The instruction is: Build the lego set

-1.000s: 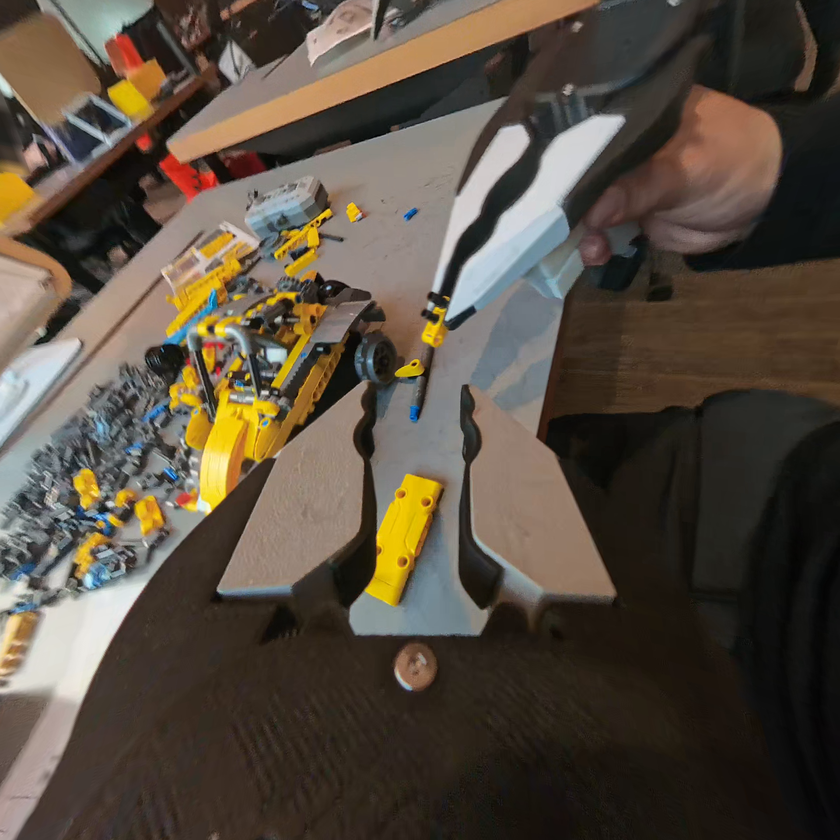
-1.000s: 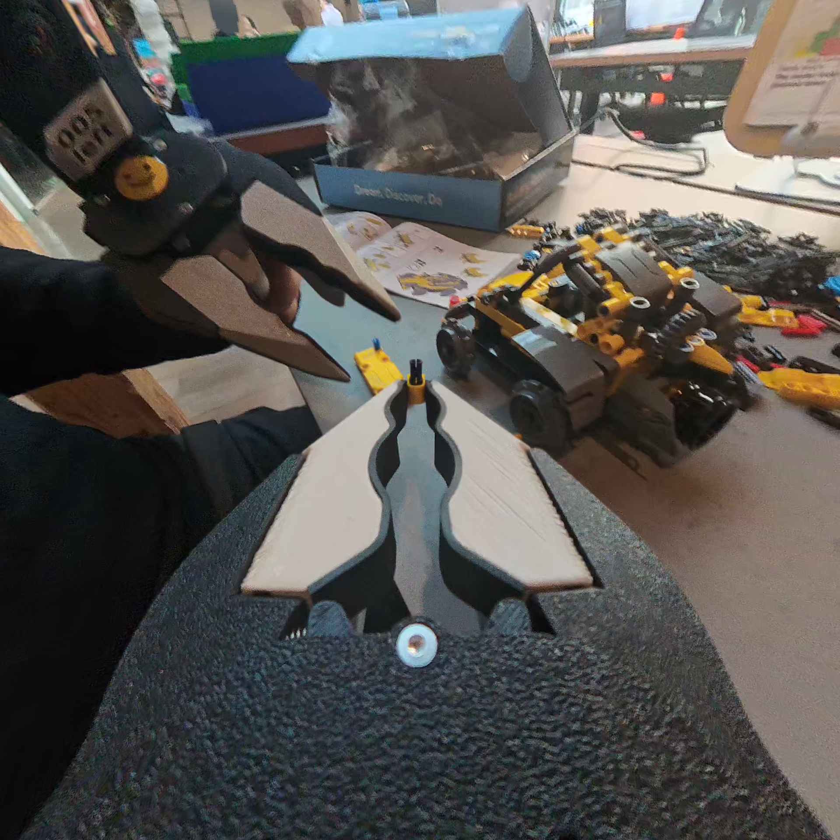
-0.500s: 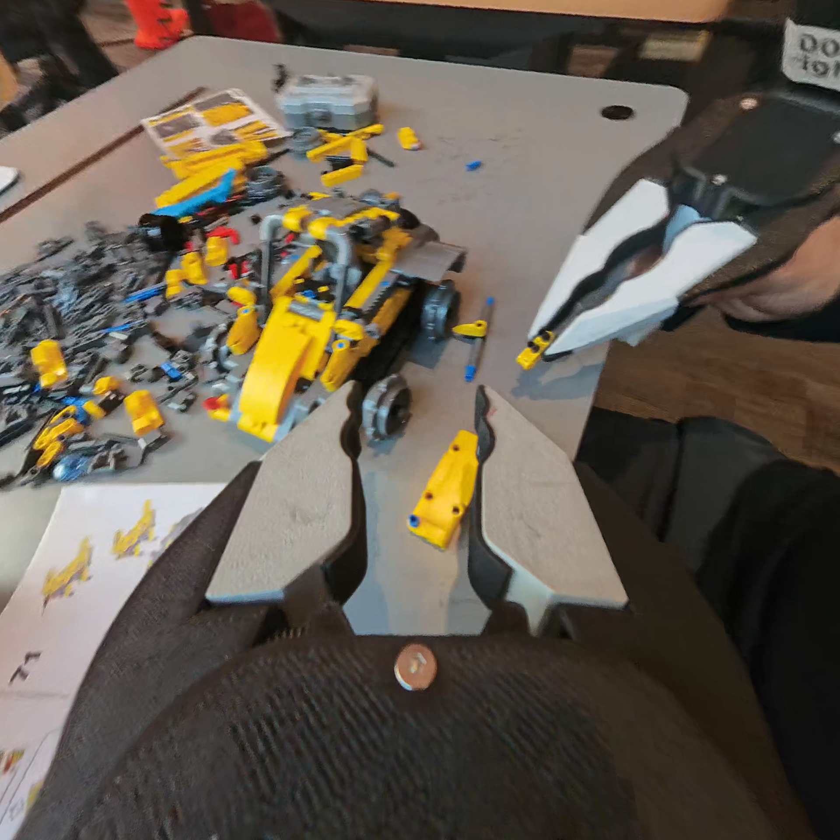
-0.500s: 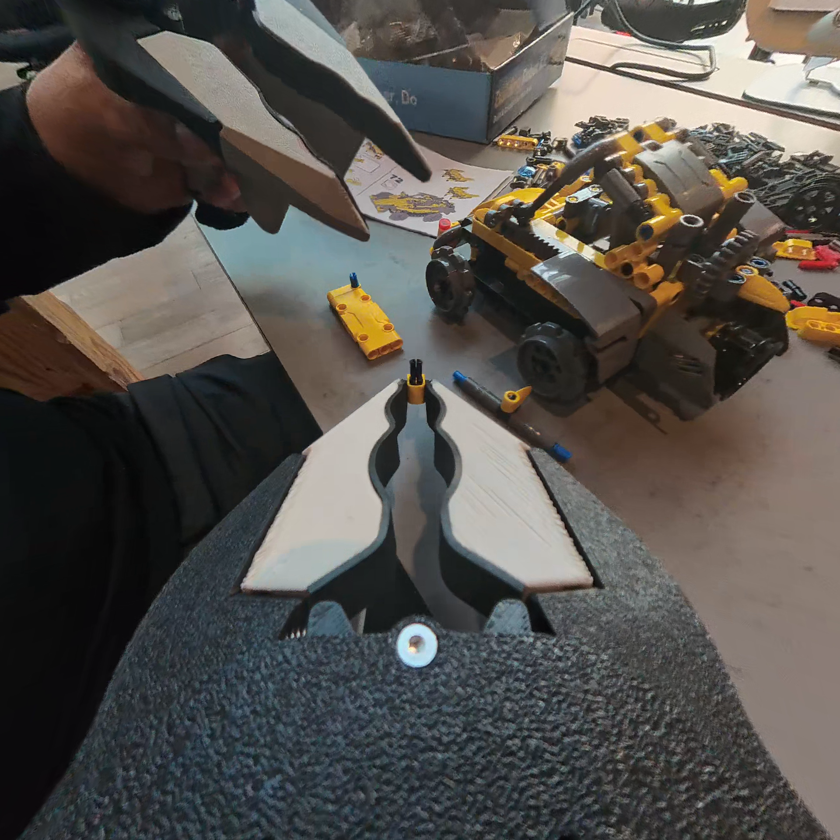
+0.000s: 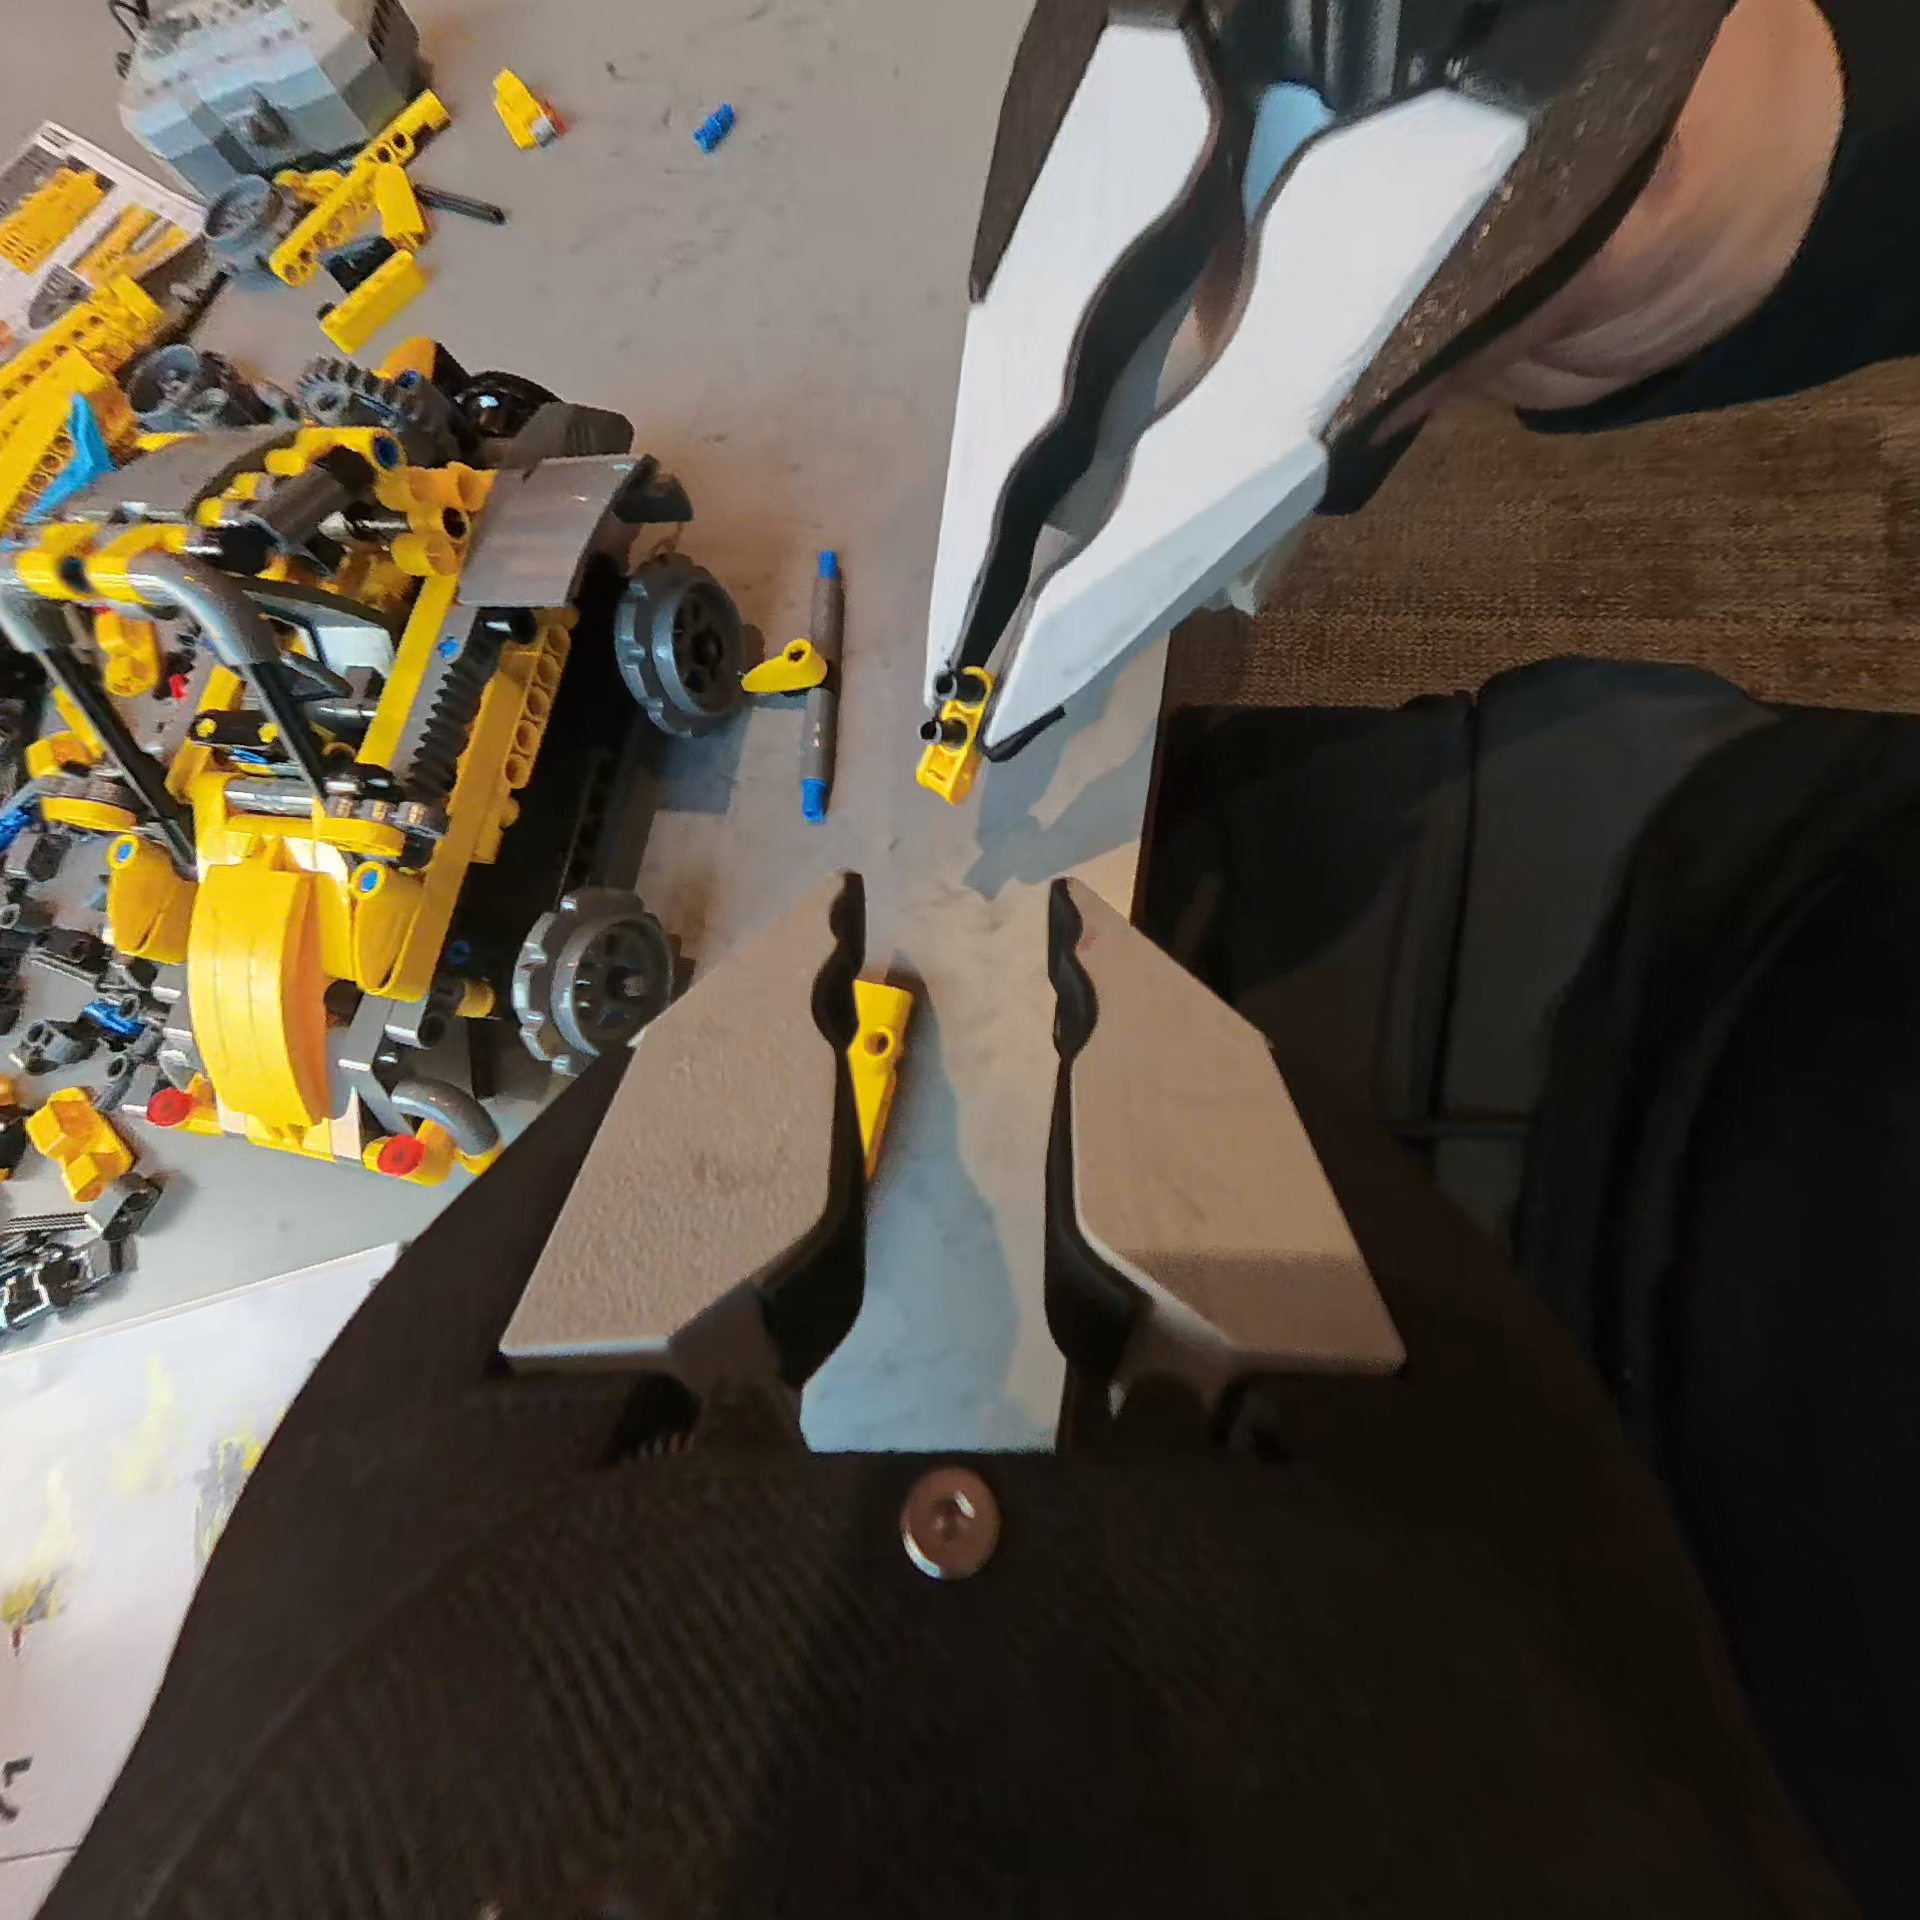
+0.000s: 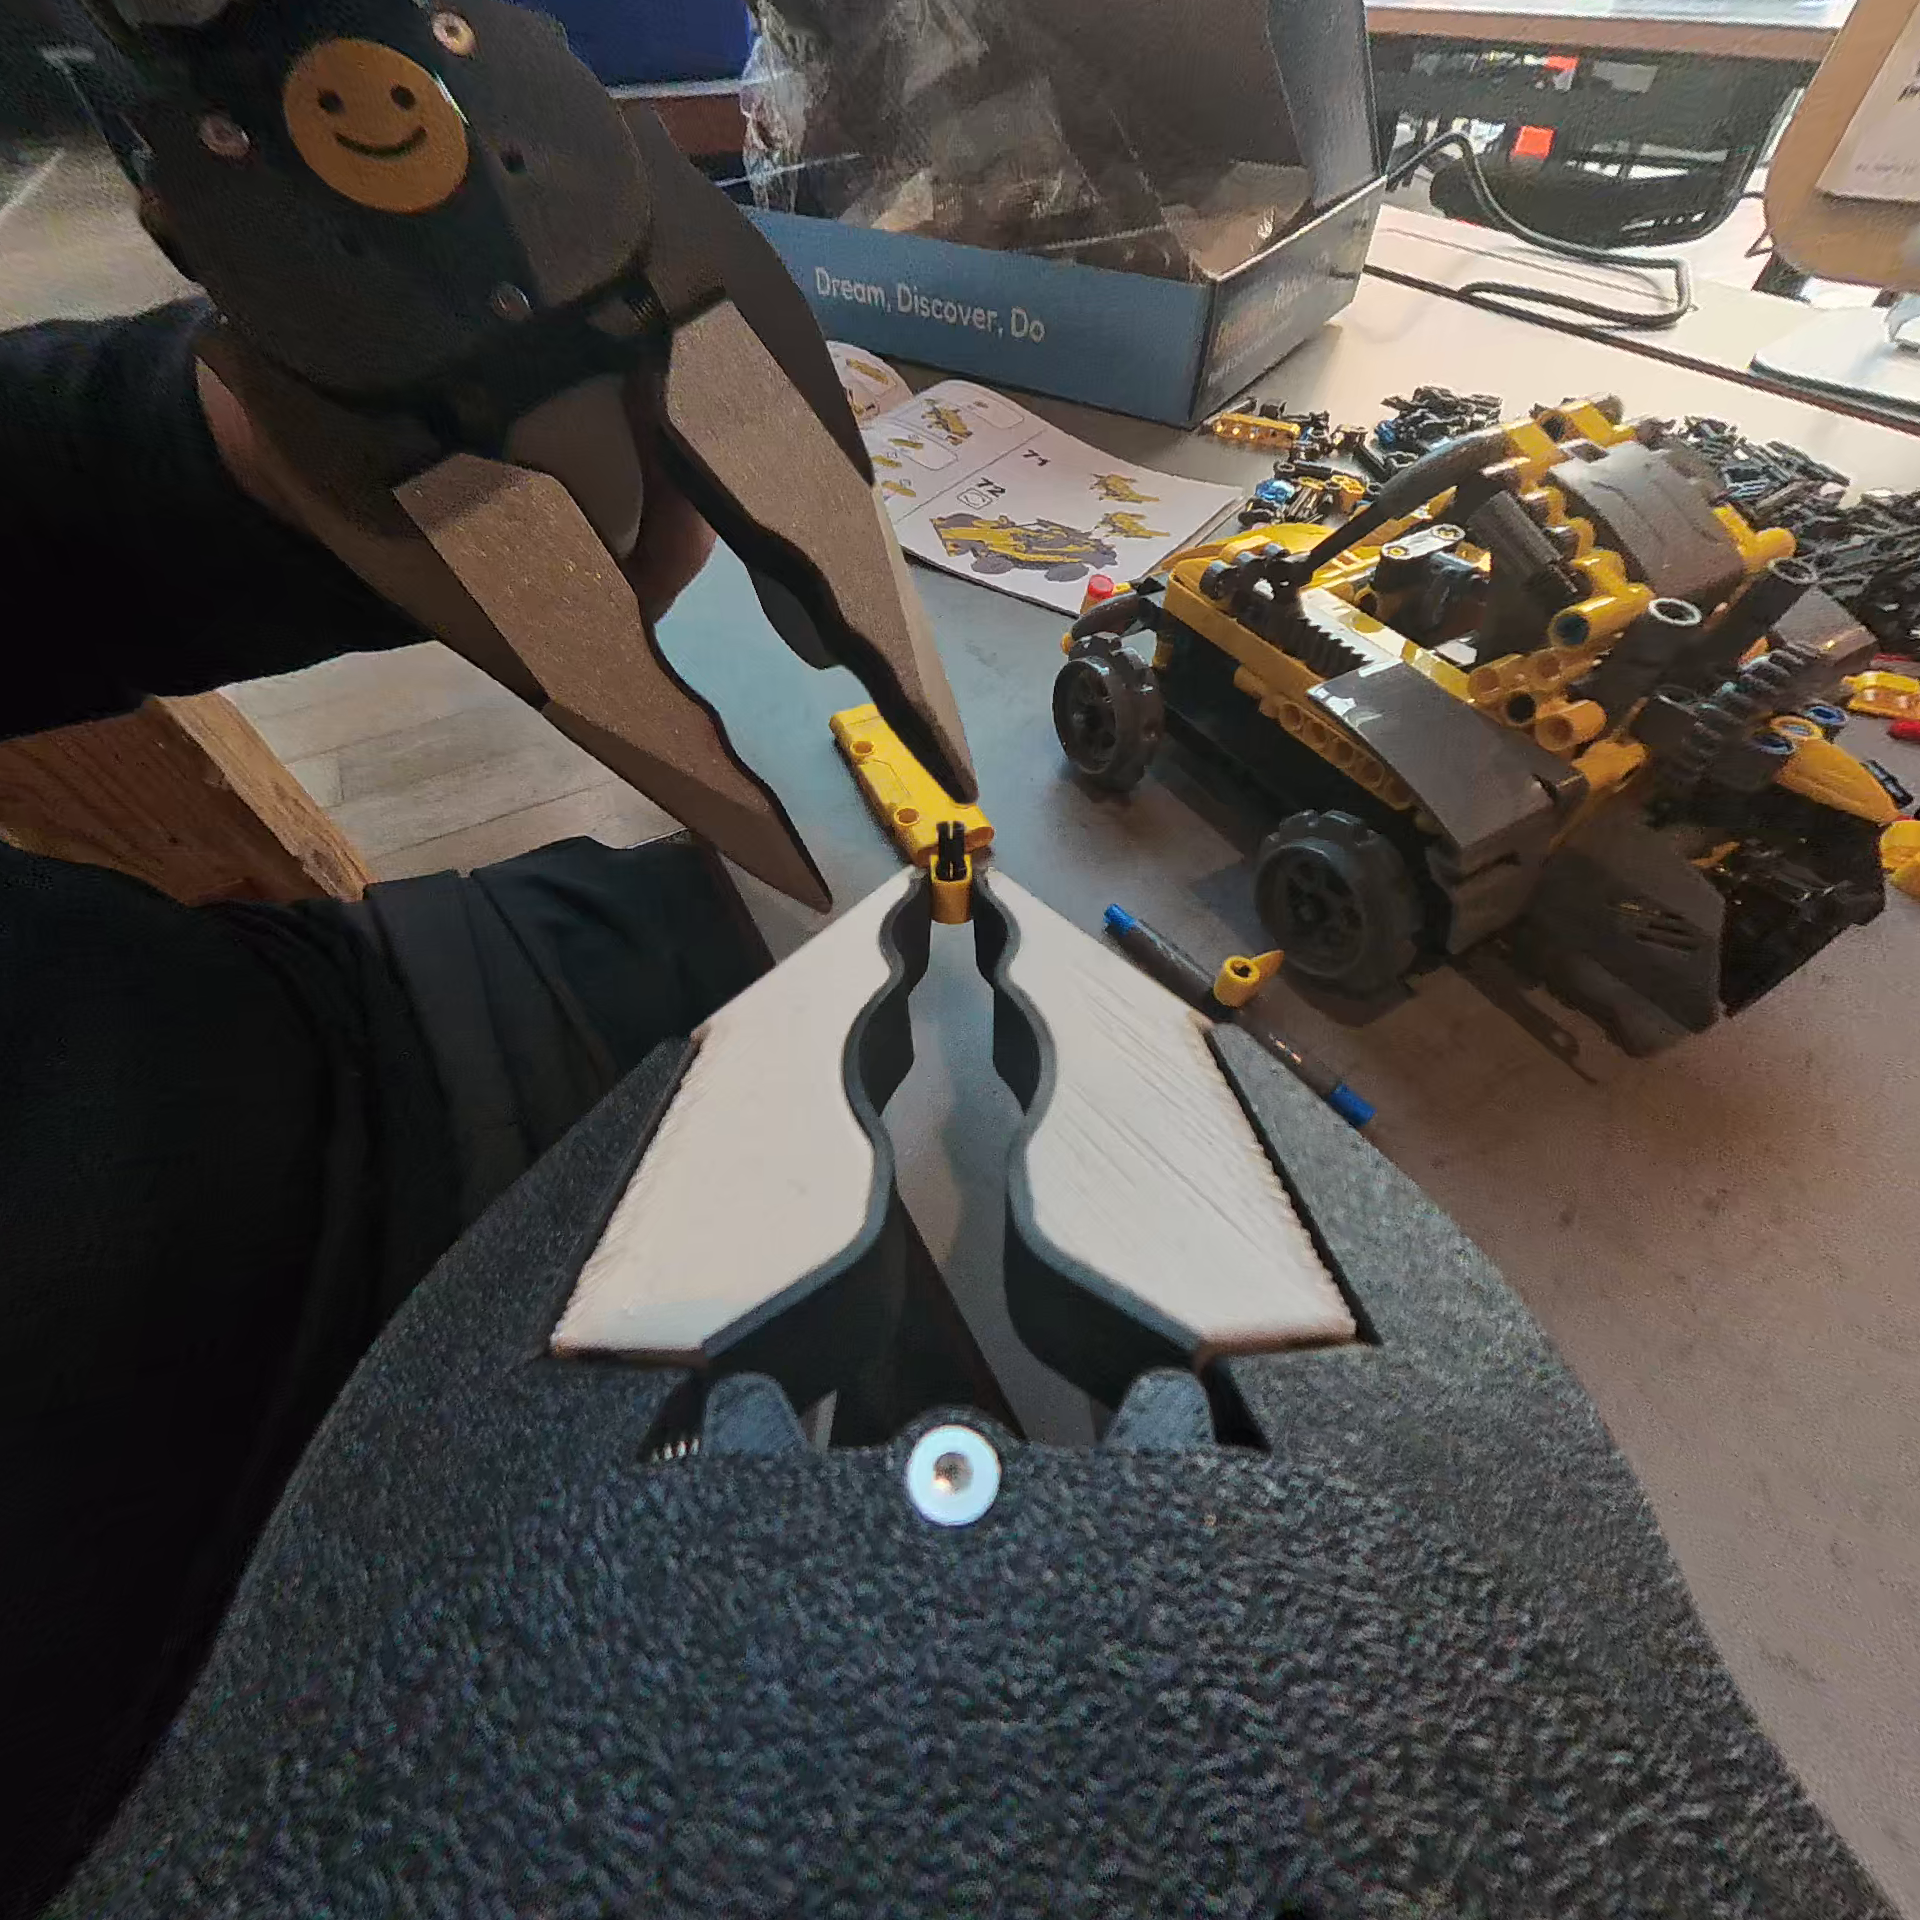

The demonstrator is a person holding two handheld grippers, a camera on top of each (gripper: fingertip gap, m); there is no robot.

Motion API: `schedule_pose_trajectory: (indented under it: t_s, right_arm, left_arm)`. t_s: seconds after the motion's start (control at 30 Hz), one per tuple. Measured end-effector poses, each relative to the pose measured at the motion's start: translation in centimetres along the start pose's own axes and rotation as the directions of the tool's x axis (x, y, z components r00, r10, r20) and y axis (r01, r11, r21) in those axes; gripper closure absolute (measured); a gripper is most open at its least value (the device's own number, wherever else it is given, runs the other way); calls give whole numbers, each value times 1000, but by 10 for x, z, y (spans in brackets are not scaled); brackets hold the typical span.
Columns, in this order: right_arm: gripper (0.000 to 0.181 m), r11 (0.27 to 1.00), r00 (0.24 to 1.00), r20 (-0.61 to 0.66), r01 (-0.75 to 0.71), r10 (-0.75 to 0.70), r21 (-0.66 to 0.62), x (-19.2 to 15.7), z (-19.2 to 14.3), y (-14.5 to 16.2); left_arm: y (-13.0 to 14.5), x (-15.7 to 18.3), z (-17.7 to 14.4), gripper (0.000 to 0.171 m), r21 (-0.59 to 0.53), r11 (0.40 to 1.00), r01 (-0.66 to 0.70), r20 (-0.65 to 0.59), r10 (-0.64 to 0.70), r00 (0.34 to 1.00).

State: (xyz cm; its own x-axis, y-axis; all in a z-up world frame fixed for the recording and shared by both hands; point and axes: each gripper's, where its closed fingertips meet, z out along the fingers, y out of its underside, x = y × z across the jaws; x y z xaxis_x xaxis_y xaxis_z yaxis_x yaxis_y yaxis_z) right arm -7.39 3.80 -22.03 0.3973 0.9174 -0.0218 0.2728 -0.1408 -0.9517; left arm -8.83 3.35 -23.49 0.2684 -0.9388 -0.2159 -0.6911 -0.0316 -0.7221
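Right wrist view shows our right gripper (image 6: 951, 896) clamped on a small yellow connector (image 6: 951, 891), light, rigid and slippery, while our left gripper (image 5: 951, 940) gapes around the yellow beam (image 5: 876, 1049) at twelve o'clock.

The yellow beam (image 5: 878, 1049) under the left gripper (image 5: 951, 914) is mostly covered by the gripper's left finger (image 5: 717, 1122); only one long edge and an end show, and in the right wrist view the gripper's far finger (image 6: 821, 540) crosses its middle. The connector (image 6: 951, 883) pinched in the right gripper (image 6: 951, 878) shows only its tip there, the rest sunk between the fingers. The model car (image 5: 312, 790) is cut off by the left edge of the left wrist view. The booklet (image 5: 135, 1538) at lower left is blurred and its pictures cannot be made out. The box (image 6: 1070, 187) runs out of the top edge, its bagged contents too dark to identify. The loose pile (image 6: 1849, 520) beyond the car is too small to sort.
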Motion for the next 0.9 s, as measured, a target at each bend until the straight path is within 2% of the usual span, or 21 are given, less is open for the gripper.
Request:
schedule_pose_trajectory:
  t_s: [0.13,0.33,0.53,0.63,0.73,0.9]
  right_arm:
    - [174,998,998,-30,52,-52,18,0,-3,-6]
    - [174,990,989,-63,135,-136,-33,-1,2,2]
    - [174,989,987,-73,137,-141,-56,2,4,8]
    - [174,987,983,-100,146,-153,-71,6,4,9]
    - [174,980,976,-115,176,-187,-93,7,5,12]
    - [174,958,955,-119,254,-270,-136,2,9,16]
  left_arm:
    - [7,1,1,142,-53,998,-27,-4,27,1000]
    - [6,2,-4,142,-49,999,15,-45,-18,999]
    - [22,-23,-23,141,-117,993,-25,-1,25,1000]
    - [44,-25,-37,124,-173,985,-5,-96,-11,995]
    - [68,-46,-36,124,-246,969,1,-28,-8,1000]
    - [62,-35,-23,128,-204,978,30,-90,-49,995]
